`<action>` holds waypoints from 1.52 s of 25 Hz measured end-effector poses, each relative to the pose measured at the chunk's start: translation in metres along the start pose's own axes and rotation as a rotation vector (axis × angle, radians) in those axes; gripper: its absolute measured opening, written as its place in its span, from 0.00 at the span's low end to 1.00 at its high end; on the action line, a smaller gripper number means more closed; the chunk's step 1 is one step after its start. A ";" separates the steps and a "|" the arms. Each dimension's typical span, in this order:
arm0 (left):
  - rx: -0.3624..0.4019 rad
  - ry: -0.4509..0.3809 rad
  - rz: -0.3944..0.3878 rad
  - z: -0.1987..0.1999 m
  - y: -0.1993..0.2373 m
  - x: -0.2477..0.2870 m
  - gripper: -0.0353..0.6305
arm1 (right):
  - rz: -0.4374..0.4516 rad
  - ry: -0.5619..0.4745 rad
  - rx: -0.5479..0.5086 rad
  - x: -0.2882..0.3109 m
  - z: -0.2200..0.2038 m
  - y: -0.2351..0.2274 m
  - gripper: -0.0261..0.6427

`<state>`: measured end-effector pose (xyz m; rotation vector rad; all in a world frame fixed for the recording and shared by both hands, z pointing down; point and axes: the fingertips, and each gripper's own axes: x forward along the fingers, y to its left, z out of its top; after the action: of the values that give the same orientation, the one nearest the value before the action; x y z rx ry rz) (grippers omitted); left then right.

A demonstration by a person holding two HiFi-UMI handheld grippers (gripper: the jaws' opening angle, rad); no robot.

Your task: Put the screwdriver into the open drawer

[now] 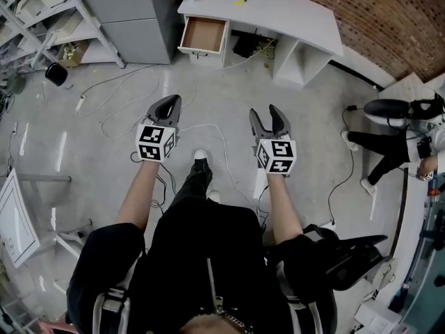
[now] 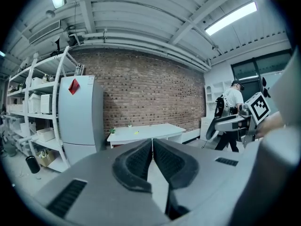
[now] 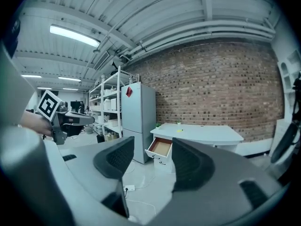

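Far from the desk (image 1: 292,19), the left gripper (image 1: 170,103) was pinched closed and the right gripper (image 1: 265,114) spread wide, both empty. The likely screwdriver (image 1: 240,2), a yellow speck, lay on the desktop near the open drawer (image 1: 204,35). Stepping close first seemed wise.

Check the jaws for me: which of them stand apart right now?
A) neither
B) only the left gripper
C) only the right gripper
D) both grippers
C: the right gripper has a wide gap between its jaws, with the open drawer visible through it and nothing held. The left gripper has its jaws meeting at the tips.
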<state>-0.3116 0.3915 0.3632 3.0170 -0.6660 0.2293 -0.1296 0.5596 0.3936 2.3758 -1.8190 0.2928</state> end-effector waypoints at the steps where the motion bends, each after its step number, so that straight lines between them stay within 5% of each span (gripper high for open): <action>1: 0.001 -0.001 0.000 0.001 0.005 0.008 0.09 | 0.001 -0.001 -0.001 0.009 0.001 -0.002 0.41; 23: 0.047 0.017 -0.159 0.036 0.111 0.281 0.09 | -0.103 0.017 0.003 0.240 0.063 -0.109 0.41; 32: 0.032 0.043 -0.127 0.030 0.149 0.343 0.09 | -0.064 0.046 -0.011 0.319 0.067 -0.141 0.41; 38: 0.017 0.062 -0.039 0.027 0.192 0.394 0.09 | 0.013 0.044 -0.026 0.404 0.081 -0.173 0.41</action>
<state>-0.0356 0.0514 0.3993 3.0218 -0.6025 0.3276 0.1450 0.2075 0.4121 2.3228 -1.8087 0.3180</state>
